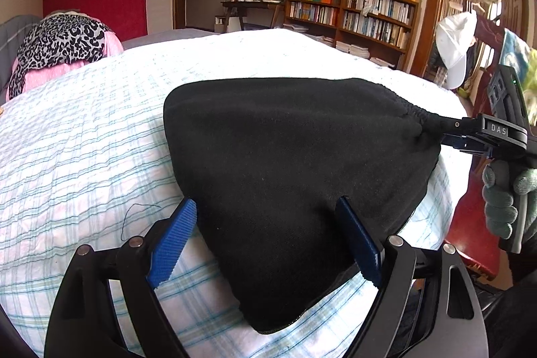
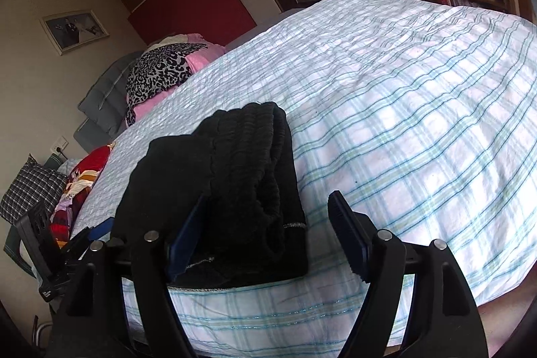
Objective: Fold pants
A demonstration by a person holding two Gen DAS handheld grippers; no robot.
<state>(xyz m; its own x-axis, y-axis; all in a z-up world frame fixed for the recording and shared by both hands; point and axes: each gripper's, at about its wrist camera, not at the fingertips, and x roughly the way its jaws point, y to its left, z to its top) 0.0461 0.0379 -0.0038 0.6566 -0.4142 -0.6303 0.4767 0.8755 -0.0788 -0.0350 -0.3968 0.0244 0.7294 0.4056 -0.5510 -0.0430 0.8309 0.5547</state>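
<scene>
The black pants point(image 1: 295, 176) lie folded into a compact bundle on the checked bedspread point(image 1: 84, 163). My left gripper point(image 1: 268, 244) is open, its blue fingers point(image 1: 174, 240) either side of the bundle's near corner, not closed on it. In the left wrist view the right gripper point(image 1: 449, 133) touches the waistband corner at the right. In the right wrist view the pants point(image 2: 235, 183) show their elastic waistband, and my right gripper point(image 2: 268, 237) stands open around that end, the cloth lying against the left finger point(image 2: 186, 237).
A leopard-print cloth on pink bedding point(image 1: 60, 46) lies at the bed's head. Bookshelves point(image 1: 352, 9) stand beyond the far edge. A white cap point(image 1: 456, 46) hangs at the right. Colourful clothes point(image 2: 80, 183) are piled off the bed's left side.
</scene>
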